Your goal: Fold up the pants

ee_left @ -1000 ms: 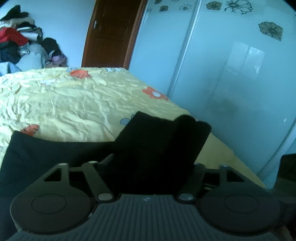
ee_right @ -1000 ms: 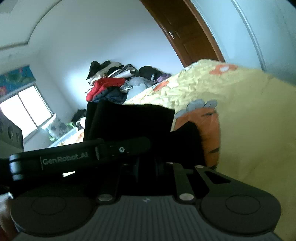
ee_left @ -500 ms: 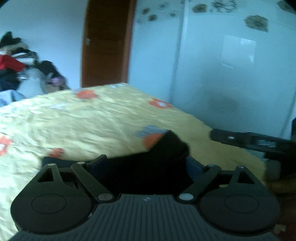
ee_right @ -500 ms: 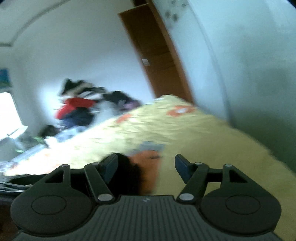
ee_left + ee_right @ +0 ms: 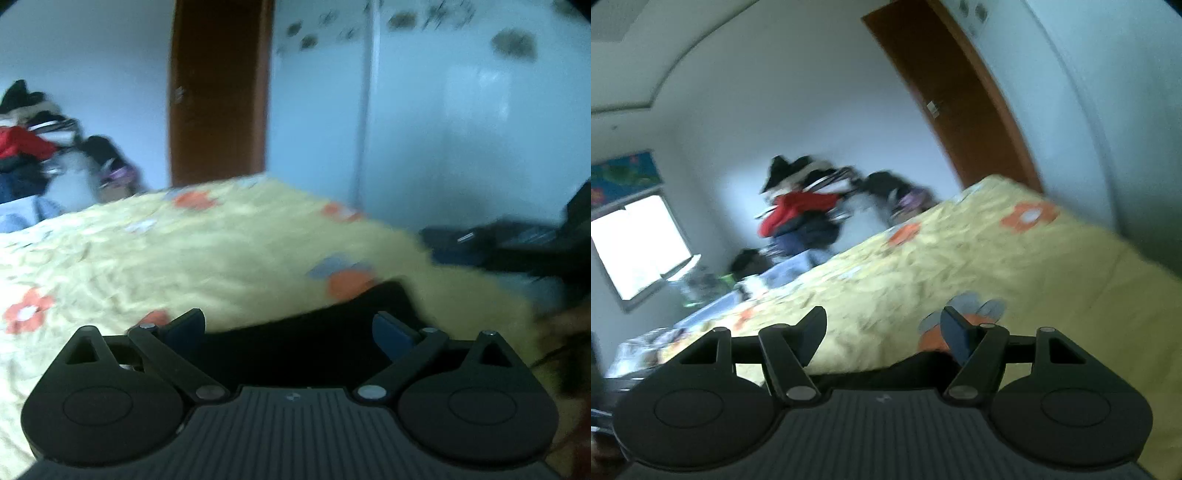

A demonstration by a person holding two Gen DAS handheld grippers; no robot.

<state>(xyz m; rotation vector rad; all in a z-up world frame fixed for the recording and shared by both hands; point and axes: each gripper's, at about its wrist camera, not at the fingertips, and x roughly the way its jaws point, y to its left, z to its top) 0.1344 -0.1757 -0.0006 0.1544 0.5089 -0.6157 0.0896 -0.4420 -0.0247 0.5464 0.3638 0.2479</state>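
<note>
The black pants (image 5: 295,332) lie folded on the yellow flowered bedspread (image 5: 184,258), low in the left wrist view. My left gripper (image 5: 288,326) hovers over their near edge with its jaws opening wide and nothing pressed between the pads. In the right wrist view only a strip of the pants (image 5: 905,369) shows below the fingers. My right gripper (image 5: 883,326) is open and holds nothing. A dark blurred shape at the right edge of the left wrist view looks like the other gripper (image 5: 517,243).
A pile of clothes (image 5: 801,210) sits beyond the far end of the bed, next to a brown door (image 5: 218,92). Pale wardrobe doors (image 5: 461,129) run along the bed's right side. A bright window (image 5: 639,247) is at the left.
Both grippers have let go of the pants and opened. Both have drawn back and risen, so the pants now lie low in each view instead of between the fingers.
</note>
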